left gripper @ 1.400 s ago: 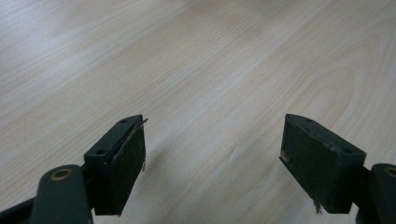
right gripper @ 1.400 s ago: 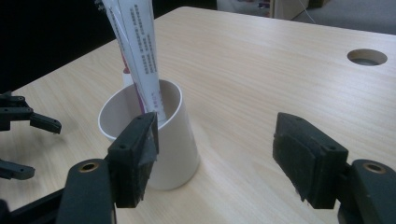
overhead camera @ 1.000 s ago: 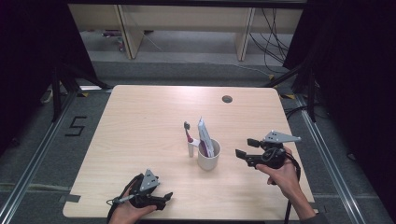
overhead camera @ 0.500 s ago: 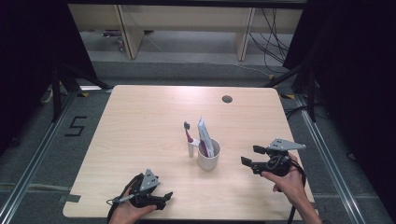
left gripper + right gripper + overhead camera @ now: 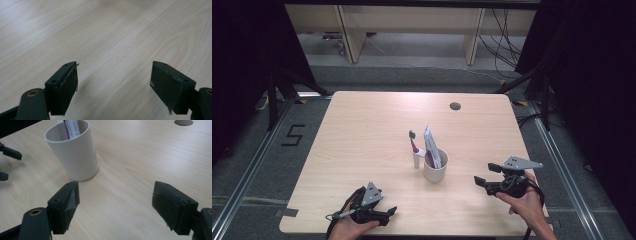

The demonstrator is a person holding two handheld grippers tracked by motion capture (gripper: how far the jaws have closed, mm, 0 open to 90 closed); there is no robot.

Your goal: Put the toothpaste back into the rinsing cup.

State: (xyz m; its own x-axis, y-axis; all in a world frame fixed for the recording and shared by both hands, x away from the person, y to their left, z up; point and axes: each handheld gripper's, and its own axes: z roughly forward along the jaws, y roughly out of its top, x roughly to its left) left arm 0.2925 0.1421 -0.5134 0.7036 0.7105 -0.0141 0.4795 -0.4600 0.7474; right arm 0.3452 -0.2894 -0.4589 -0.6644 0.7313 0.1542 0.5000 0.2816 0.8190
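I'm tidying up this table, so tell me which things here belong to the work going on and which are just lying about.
Part of the work:
white cup
tube standing in the cup
toothbrush upright in its small stand beside the cup
right gripper, open, nearest the cup
left gripper, open

Just there:
table
round cable hole in the table

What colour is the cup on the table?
White, plain; the cup shows best in the right gripper view.

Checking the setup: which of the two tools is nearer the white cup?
The right tool: it is beside the cup; the left tool sits farther off.
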